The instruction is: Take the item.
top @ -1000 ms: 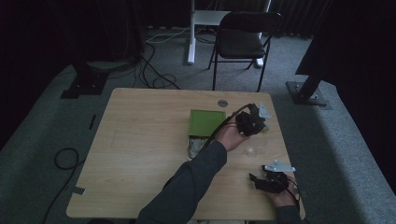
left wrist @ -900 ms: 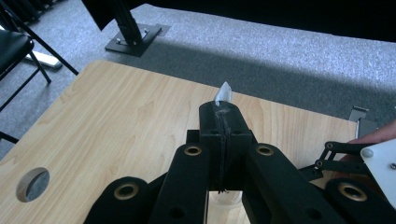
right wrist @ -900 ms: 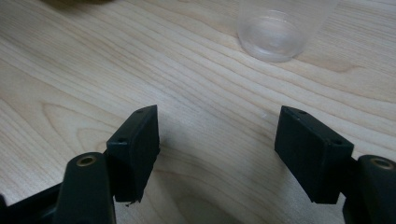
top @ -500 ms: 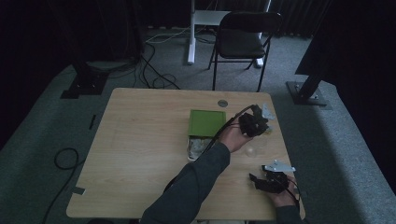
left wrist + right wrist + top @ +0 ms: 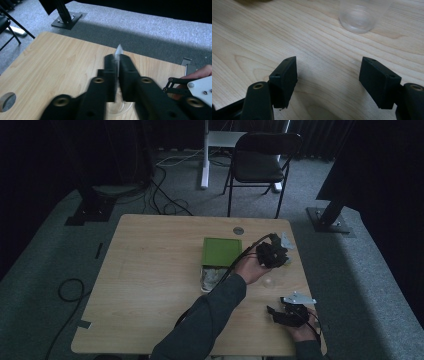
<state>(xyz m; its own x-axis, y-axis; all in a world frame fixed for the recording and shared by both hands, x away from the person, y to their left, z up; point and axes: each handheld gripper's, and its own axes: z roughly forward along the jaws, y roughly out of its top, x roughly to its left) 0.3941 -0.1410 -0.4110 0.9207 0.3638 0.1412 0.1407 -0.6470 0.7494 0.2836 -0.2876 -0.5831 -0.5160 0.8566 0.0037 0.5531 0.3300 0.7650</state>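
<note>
One wooden table (image 5: 150, 285) stands on grey carpet in a dark room, with one black folding chair (image 5: 260, 162) at 12 o'clock. One green-lidded box (image 5: 221, 252) lies near the table's middle. One clear plastic cup (image 5: 362, 15) stands upright, mouth up, at 4 o'clock from the box. The left gripper (image 5: 117, 67), above the cup, has just been opening its jaws, a thin clear sliver (image 5: 118, 53) upright between them. The right gripper (image 5: 328, 72) rests released at 5 o'clock, jaws wide apart.
</note>
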